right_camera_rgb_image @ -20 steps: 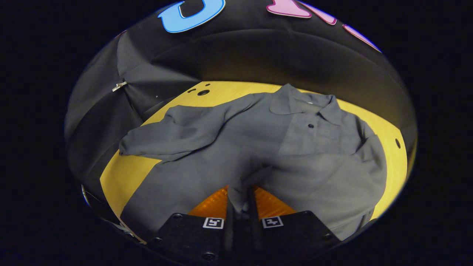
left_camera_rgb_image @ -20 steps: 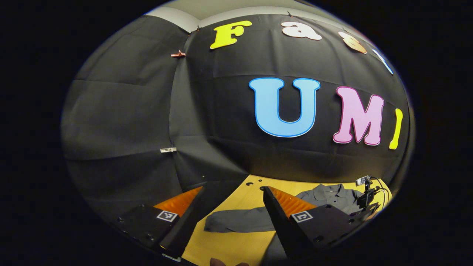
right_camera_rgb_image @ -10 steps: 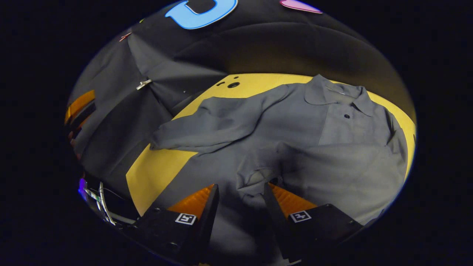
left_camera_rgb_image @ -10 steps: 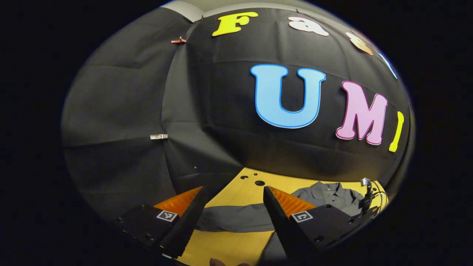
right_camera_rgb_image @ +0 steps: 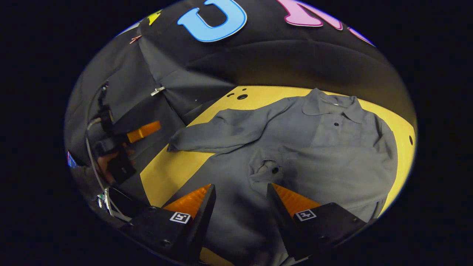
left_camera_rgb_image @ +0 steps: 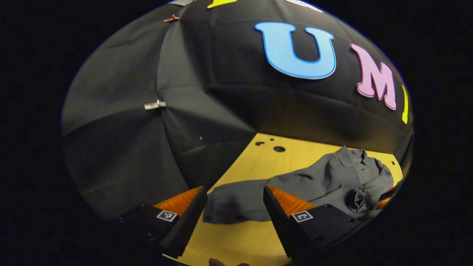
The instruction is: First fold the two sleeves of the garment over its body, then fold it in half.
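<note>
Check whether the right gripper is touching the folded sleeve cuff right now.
Apart. In the right gripper view the right gripper is open and the cuff lies on the shirt beyond the fingertips, with grey cloth showing between them.

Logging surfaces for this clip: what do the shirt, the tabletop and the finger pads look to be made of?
Shirt: thin matte grey woven cloth, judging by its soft creases. Table: pale yellow wood or laminate, smooth, with drilled holes. Right gripper pads: orange, ribbed, likely rubber or plastic.
</note>
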Tool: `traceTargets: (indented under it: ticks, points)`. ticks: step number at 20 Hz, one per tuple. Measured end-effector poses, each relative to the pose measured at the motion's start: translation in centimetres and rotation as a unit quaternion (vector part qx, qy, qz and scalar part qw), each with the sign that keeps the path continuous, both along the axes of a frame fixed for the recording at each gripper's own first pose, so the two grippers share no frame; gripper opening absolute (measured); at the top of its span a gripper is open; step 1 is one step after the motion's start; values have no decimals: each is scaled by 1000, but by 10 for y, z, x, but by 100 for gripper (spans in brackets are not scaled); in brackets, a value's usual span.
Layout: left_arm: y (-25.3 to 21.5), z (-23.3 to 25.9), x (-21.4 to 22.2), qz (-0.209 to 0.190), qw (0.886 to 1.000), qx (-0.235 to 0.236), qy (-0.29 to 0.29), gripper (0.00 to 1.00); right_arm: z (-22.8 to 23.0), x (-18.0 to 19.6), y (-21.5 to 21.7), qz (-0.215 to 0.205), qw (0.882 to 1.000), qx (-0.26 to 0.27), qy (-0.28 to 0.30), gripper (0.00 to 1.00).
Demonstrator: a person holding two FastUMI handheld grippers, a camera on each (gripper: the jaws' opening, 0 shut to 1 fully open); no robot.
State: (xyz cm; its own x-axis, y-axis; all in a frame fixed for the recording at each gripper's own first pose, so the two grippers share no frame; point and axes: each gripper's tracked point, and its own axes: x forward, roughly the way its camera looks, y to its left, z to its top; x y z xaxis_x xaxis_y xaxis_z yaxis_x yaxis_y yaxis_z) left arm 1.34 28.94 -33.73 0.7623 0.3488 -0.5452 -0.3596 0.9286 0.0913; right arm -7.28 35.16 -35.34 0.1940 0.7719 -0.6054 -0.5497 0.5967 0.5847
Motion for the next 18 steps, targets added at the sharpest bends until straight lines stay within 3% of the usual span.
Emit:
traceTargets:
  ticks: [3,10,18]
  points:
    - [13,-37,11,-3,999,5,35,96,4,5,-25,-30,1000,-8,1,87]
    - [48,-76,13,42,996,29,75,93,18,11,-71,-90,996,-10,4,90]
    - [59,-106,5,66,992,10,108,95,26,5,-122,-158,987,-15,17,89]
